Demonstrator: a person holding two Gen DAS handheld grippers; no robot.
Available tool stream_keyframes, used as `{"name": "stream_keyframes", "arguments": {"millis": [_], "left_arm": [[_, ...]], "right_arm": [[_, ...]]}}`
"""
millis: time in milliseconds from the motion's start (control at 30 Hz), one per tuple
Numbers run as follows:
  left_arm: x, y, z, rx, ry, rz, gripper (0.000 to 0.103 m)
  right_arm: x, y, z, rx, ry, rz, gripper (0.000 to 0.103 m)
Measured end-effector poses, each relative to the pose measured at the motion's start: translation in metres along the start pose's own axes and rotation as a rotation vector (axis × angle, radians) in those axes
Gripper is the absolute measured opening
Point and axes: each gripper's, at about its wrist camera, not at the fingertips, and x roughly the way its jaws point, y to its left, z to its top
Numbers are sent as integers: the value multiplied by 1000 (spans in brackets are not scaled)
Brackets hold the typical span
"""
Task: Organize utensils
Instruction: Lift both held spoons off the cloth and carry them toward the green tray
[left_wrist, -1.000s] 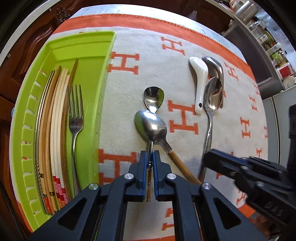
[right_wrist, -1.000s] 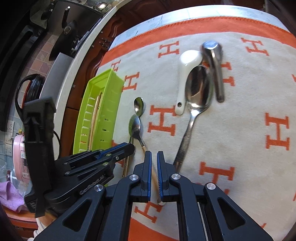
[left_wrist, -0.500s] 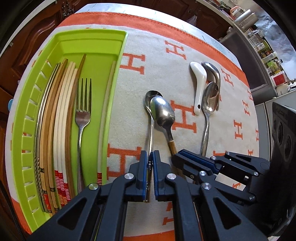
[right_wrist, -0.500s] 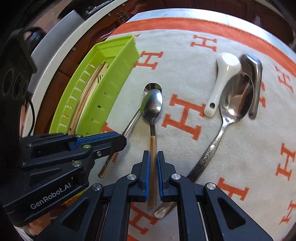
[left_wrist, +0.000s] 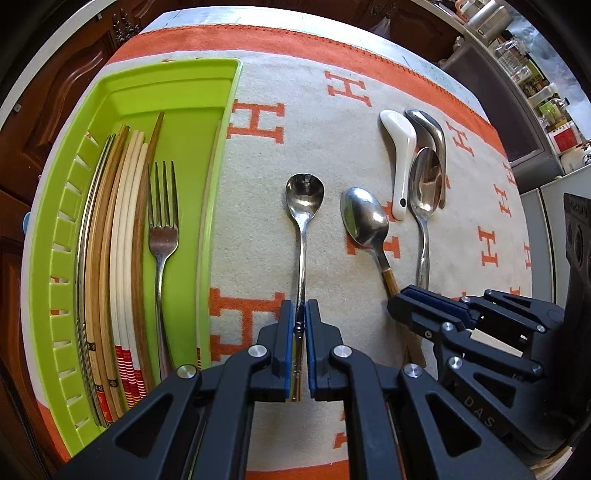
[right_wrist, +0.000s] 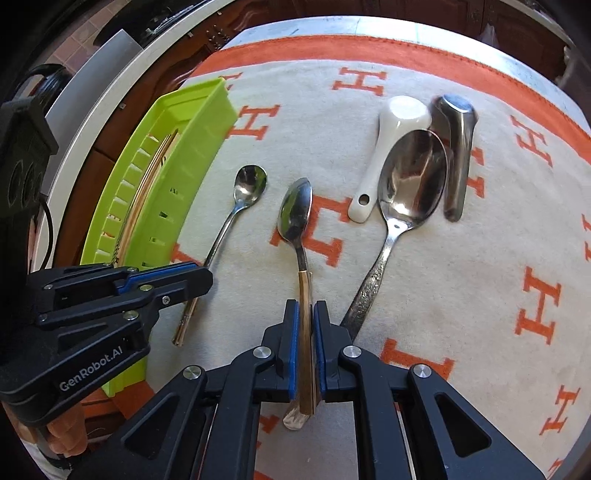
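My left gripper (left_wrist: 301, 325) is shut on the thin handle of a small steel spoon (left_wrist: 304, 194), which points away over the cloth. To its right lies a wood-handled spoon (left_wrist: 364, 221) with its bowl on the cloth. My right gripper (right_wrist: 306, 325) straddles that spoon's handle (right_wrist: 306, 295). Its jaws are opening, and a slim gap shows beside each pad. In the right wrist view the left gripper (right_wrist: 199, 273) sits at the left, over the small spoon (right_wrist: 251, 184). The green tray (left_wrist: 129, 92) at far left holds several chopsticks and a fork (left_wrist: 162, 236).
A white ceramic spoon (left_wrist: 400, 147), a big steel spoon (left_wrist: 424, 184) and a short steel spoon (left_wrist: 436, 133) lie together at the right of the orange-lettered cloth (left_wrist: 314, 122). Dark wooden cabinets run beyond the table's far edge. A shelf with jars stands at the far right.
The wood-handled spoon lay across the small steel spoon; now the two lie apart, side by side. The right gripper moved with it and its jaws have widened slightly.
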Motion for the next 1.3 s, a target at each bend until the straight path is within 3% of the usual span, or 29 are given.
{"name": "stream_keyframes", "arguments": {"millis": [133,200,267,333,367,500,567,667,833,900,933,1133,1300], "left_arm": [[2,0,4,-13,11,-1,4],[2,0,5,-13,13,1,4],[2,0,6,-13,17,2,4],[2,0,6,-10,20,4,4],[3,0,6,-7,22,6,4],[4,-4,6,8,28,28,6],[5,-8,7,17,31,35,12],[9,-15,10,33,35,73,14],[17,-27,16,67,45,155,14],[19,-32,17,95,39,169,7],[20,-34,17,97,39,160,2],[10,-31,11,57,-46,61,2],[-10,-24,-4,55,-117,45,2]], "right_arm": [[0,14,-3,-78,-4,-6,39],[2,25,-7,-133,-20,-52,39],[2,31,-11,-174,-36,-98,34],[-1,30,-15,-187,-50,-157,9],[-2,27,-15,-186,-50,-170,8],[-12,3,-16,-99,-63,-113,7],[-20,-17,-17,-1,-70,18,7],[-33,-41,-20,114,-101,125,7],[-53,-59,-25,185,-144,179,7],[-57,-61,-27,192,-147,195,7],[-58,-62,-28,193,-146,202,7],[-61,-73,-36,226,-149,262,7],[-70,-78,-40,232,-175,286,7]]}}
